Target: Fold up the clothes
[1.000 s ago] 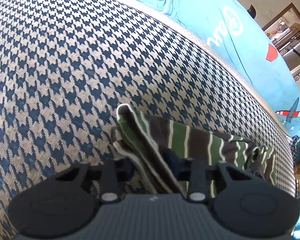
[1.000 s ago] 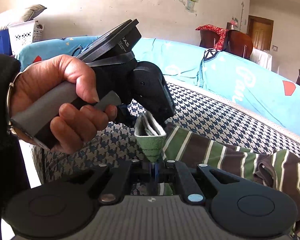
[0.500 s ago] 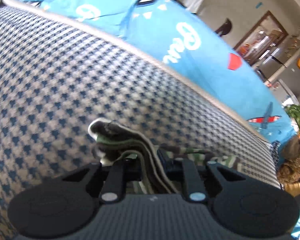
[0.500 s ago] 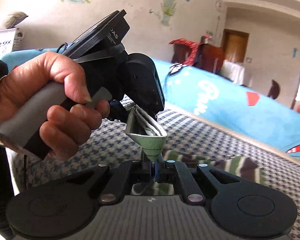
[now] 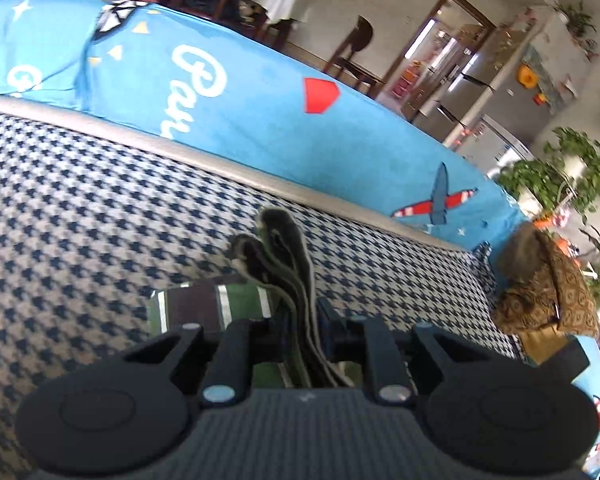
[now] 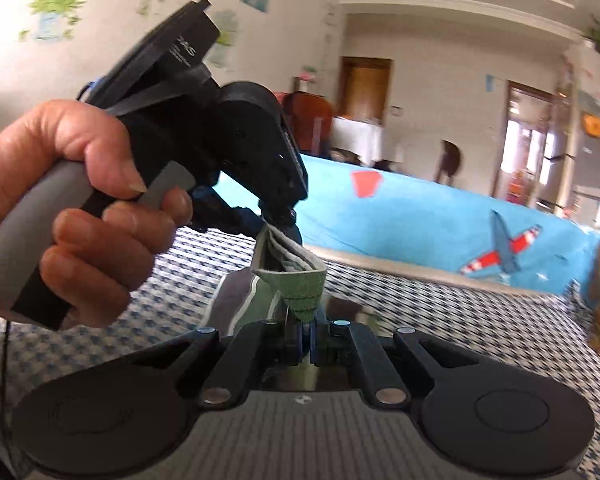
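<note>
Holding one striped garment (image 5: 236,304) between both tools, I work from my left side across. My hand (image 6: 80,216) wraps the grey grip of my left gripper (image 5: 300,320), seen from the right wrist camera at the far left. Its fingers (image 5: 328,316) are closed to a narrow slot on a bunched, many-layered edge of the brown, green and white striped cloth, which stands up out of the grip in rounded folds. From there the cloth runs down and to the left in the left wrist view, with a flat banded stretch lying on the houndstooth surface (image 5: 80,220) just below.

Further right, my right gripper (image 6: 306,330) is pinched nearly shut on a green corner of the same garment, which tapers to a point right at the fingertips. The short span of cloth between the two grips is taut and lifted clear of the surface. My two tools are close together, the left one up and ahead of the right.

The rest of the garment hangs beneath and behind both grips, so its long axis runs away from me toward the right, along the seat. I judge the coming move to be carrying this held edge over the trailing body, both hands being equally near. A blue printed cover (image 5: 260,112) drapes the back beyond.
</note>
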### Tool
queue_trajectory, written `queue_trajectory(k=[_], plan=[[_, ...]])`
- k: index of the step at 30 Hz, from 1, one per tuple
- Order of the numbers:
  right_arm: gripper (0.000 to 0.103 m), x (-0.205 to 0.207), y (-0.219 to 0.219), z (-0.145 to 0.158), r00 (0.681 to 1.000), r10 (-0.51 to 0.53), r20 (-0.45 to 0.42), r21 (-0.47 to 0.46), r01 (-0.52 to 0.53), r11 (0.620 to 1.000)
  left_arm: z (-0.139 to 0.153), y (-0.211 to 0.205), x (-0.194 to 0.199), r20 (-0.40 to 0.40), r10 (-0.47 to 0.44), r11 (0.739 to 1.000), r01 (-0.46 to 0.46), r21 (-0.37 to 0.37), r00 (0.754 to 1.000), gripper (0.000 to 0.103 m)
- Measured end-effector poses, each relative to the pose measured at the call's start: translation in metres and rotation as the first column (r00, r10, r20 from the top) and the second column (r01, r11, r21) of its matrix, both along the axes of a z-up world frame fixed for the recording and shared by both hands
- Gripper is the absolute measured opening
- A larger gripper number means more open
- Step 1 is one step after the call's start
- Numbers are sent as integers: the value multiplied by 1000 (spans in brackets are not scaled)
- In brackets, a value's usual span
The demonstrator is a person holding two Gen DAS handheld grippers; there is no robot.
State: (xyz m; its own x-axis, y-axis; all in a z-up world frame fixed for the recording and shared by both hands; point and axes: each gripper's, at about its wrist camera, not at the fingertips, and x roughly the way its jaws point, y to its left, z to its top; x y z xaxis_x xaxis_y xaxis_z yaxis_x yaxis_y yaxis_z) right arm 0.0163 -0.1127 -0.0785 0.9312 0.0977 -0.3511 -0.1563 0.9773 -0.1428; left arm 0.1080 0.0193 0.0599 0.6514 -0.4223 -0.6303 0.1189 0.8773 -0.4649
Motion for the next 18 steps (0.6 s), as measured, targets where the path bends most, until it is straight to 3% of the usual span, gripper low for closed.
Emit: queue_trajectory(k=[7, 12, 13, 16, 18], plan=[[5, 12, -18, -19, 984, -143, -109, 2, 144, 990, -33, -35, 20, -52, -75, 997, 75, 11, 996, 16], [7, 10, -37, -36, 933, -242, -266, 49, 264, 963, -50, -28, 24, -95, -43, 999, 43, -4, 995, 37], [9, 8, -42, -38, 923, -251, -291, 78, 284, 956, -50, -25, 24, -93, -31, 1000, 31, -2, 995, 43], [33, 1, -51, -33, 915, -269, -300, 120, 315, 941, -46, -11, 21, -84, 4, 1000, -5, -13, 996, 53], [36, -5, -56, -29, 913, -278, -298, 140, 330, 933, -44, -1, 18, -83, 24, 1000, -25, -8, 996, 54]])
